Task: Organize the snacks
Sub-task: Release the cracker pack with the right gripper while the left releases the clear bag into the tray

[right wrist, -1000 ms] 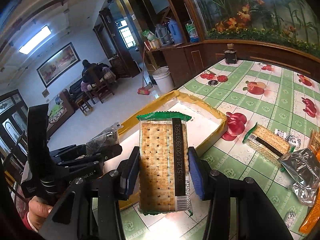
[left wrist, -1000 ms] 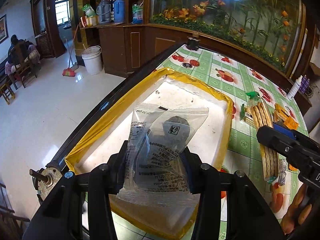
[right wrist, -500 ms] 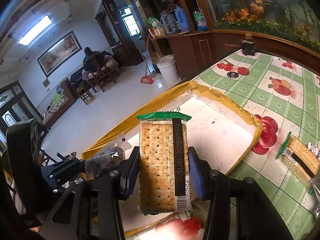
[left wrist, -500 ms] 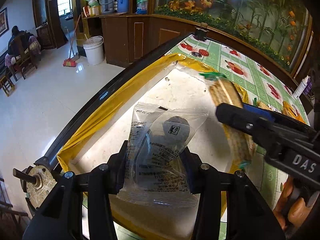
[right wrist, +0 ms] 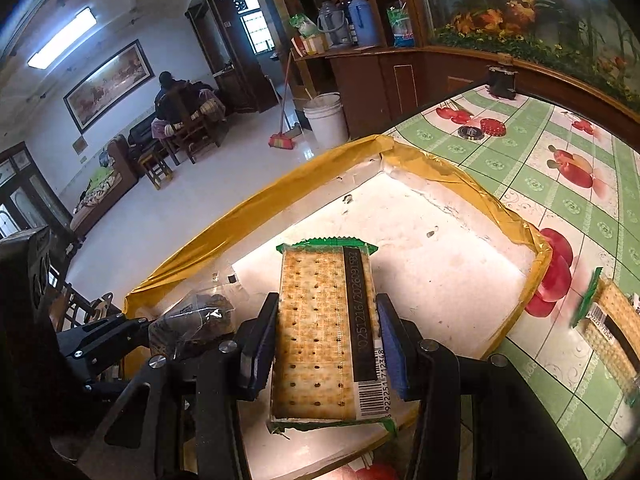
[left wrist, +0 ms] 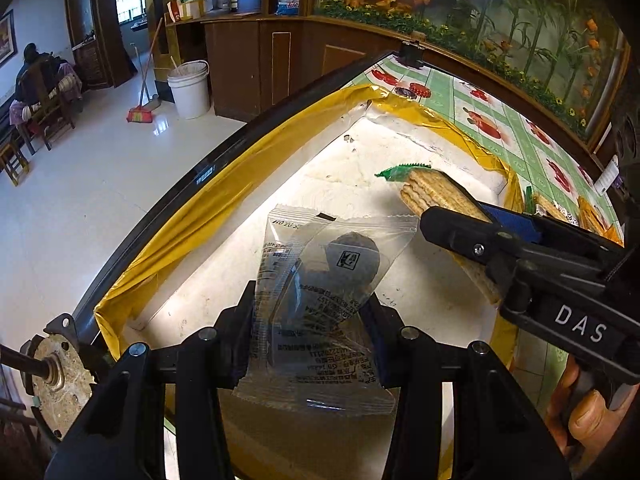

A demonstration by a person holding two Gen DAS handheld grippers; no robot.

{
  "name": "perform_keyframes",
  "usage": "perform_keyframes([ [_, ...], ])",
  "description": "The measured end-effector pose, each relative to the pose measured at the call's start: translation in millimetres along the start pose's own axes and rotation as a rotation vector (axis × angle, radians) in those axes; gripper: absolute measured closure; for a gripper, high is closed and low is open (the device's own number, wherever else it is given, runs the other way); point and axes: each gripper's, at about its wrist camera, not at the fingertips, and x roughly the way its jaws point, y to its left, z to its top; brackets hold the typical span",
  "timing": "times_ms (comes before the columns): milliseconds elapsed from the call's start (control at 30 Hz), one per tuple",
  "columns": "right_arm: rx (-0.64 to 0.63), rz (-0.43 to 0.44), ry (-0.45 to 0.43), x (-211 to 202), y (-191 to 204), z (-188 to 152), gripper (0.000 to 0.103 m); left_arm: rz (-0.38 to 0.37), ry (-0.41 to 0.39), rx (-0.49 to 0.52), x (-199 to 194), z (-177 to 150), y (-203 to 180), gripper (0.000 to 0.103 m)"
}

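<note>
My left gripper (left wrist: pixel 312 340) is shut on a clear packet with a dark round snack (left wrist: pixel 320 300), held over the white foam box with yellow-taped rim (left wrist: pixel 224 200). My right gripper (right wrist: pixel 326 340) is shut on a green-edged pack of crackers (right wrist: pixel 320 328), also over the box's white floor (right wrist: pixel 420 280). In the left wrist view the cracker pack (left wrist: pixel 436 196) and the right gripper (left wrist: pixel 464 236) come in from the right, just beyond the clear packet. In the right wrist view the clear packet (right wrist: pixel 196 320) sits at the lower left in the left gripper.
The box stands at the left edge of a table with a green fruit-print cloth (right wrist: pixel 560 152). More snack packs (right wrist: pixel 612 336) lie on the cloth to the right. Two bottle caps (right wrist: pixel 480 128) sit farther back. A wooden counter with plants borders the far side.
Both grippers have sunk lower over the box. The right gripper with its cracker pack has moved left from over the table to over the box, beside the clear packet.
</note>
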Motion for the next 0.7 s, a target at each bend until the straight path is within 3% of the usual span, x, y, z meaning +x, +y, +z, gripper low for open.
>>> perform_keyframes([
  [133, 0.002, 0.002, 0.018, 5.1, -0.3, -1.0, 0.055, 0.006, 0.006, 0.007, 0.4, 0.2, -1.8, 0.055],
  [267, -0.006, -0.027, 0.003, -1.6, -0.3, -2.6, 0.04, 0.036, -0.004, 0.017, -7.2, -0.4, -5.1, 0.036],
  [333, -0.007, -0.033, -0.02, -11.8, -1.4, -2.6, 0.037, 0.037, -0.036, 0.004, -16.6, 0.1, -3.5, 0.033],
  [533, 0.029, -0.071, -0.114, -71.7, -18.4, -17.1, 0.031, 0.005, -0.126, -0.022, -49.9, 2.2, -10.6, 0.028],
  [700, 0.076, -0.129, -0.17, -123.1, -38.8, -42.1, 0.024, -0.04, -0.176, 0.027, -72.6, -0.9, -42.7, 0.028],
])
